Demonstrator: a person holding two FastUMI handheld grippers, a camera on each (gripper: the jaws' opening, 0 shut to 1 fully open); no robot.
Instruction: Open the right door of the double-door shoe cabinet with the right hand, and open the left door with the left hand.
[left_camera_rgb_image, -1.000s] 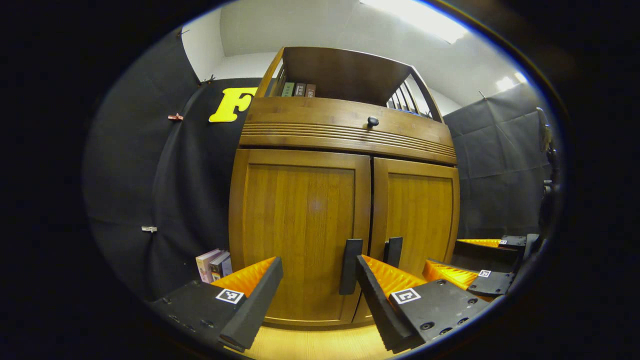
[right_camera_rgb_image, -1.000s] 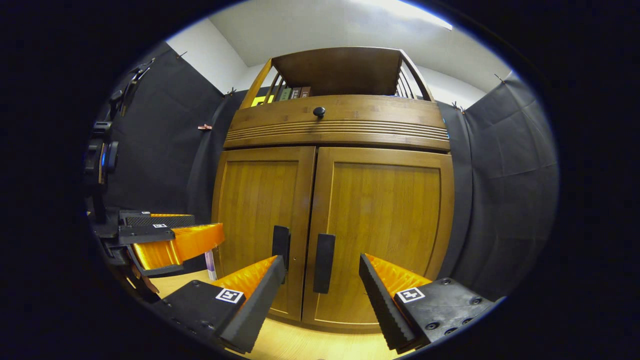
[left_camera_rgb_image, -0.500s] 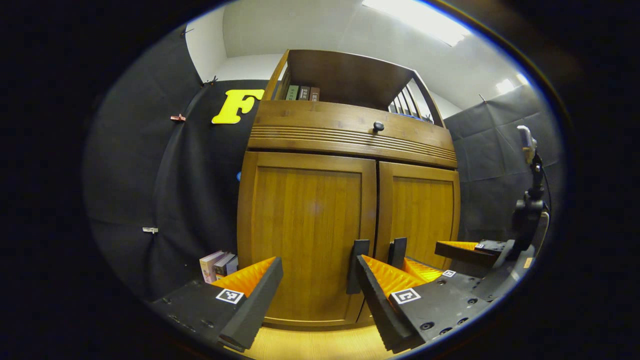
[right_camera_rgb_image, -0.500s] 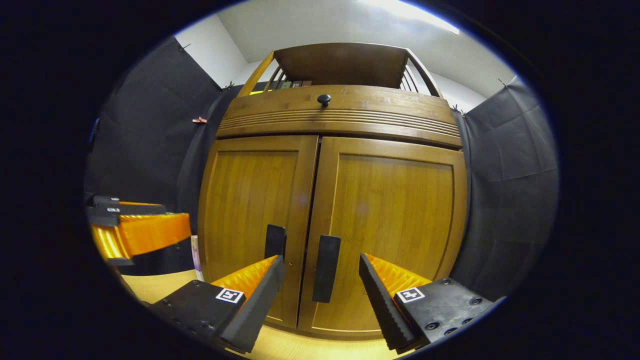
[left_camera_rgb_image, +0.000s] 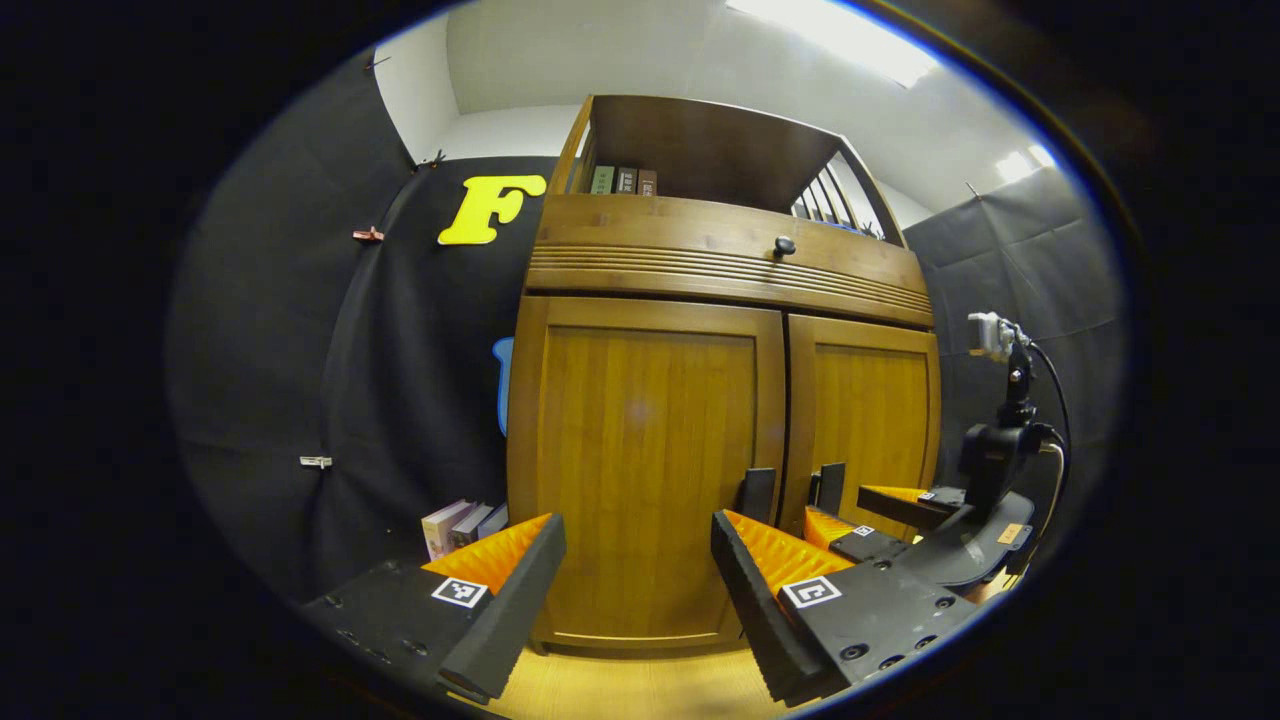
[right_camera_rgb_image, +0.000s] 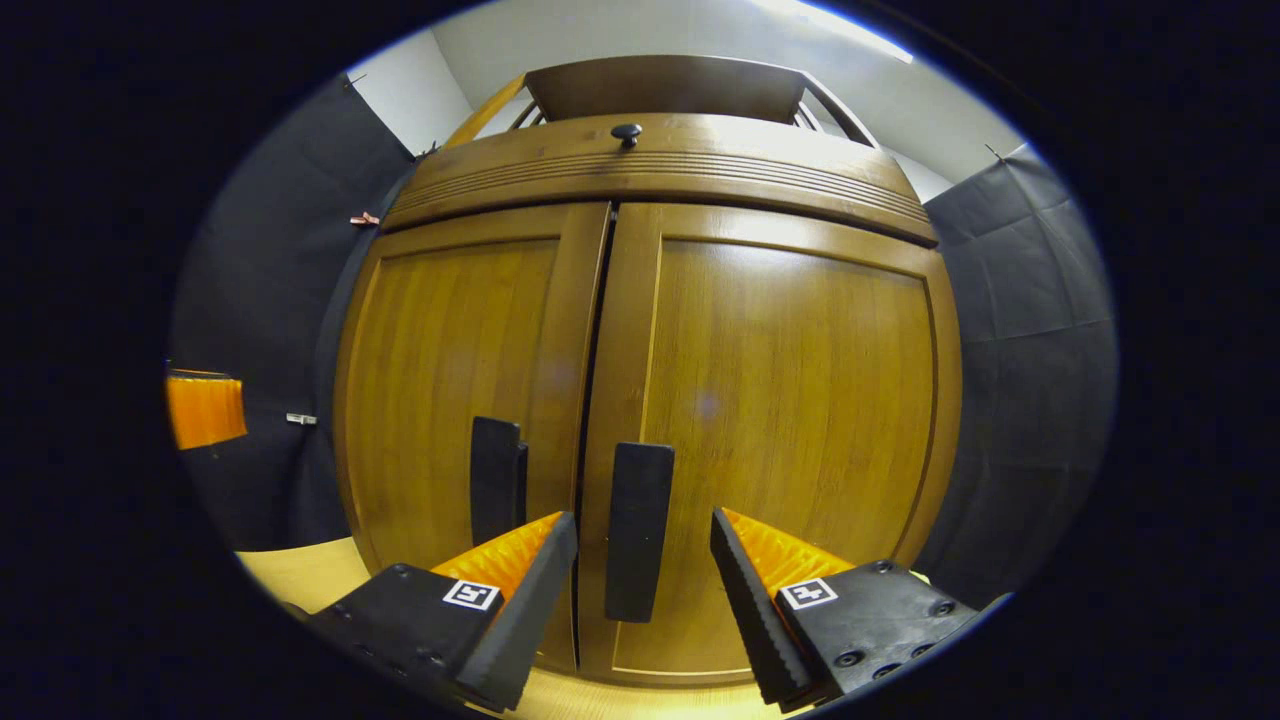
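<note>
We see bright ceiling light (left_camera_rgb_image: 840, 45) at top, blown out in both views. Cabinet (right_camera_rgb_image: 660, 400) wood evenly lit, soft glare patches on the doors. Strong fisheye bulge, edges bent and darkened. Focus sharp centrally; booth cloth stays dim.

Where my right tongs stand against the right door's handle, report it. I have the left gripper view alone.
Observer: In the right gripper view the right tongs are open. The right door's handle is framed between the two fingers, and neither touches it.
Operator: Now tell me where my left tongs sit, seen from that side.
Observer: One finger of the left tongs shows at the far left edge of that view, well apart from the left door's handle, which has nothing gripping it.
</note>
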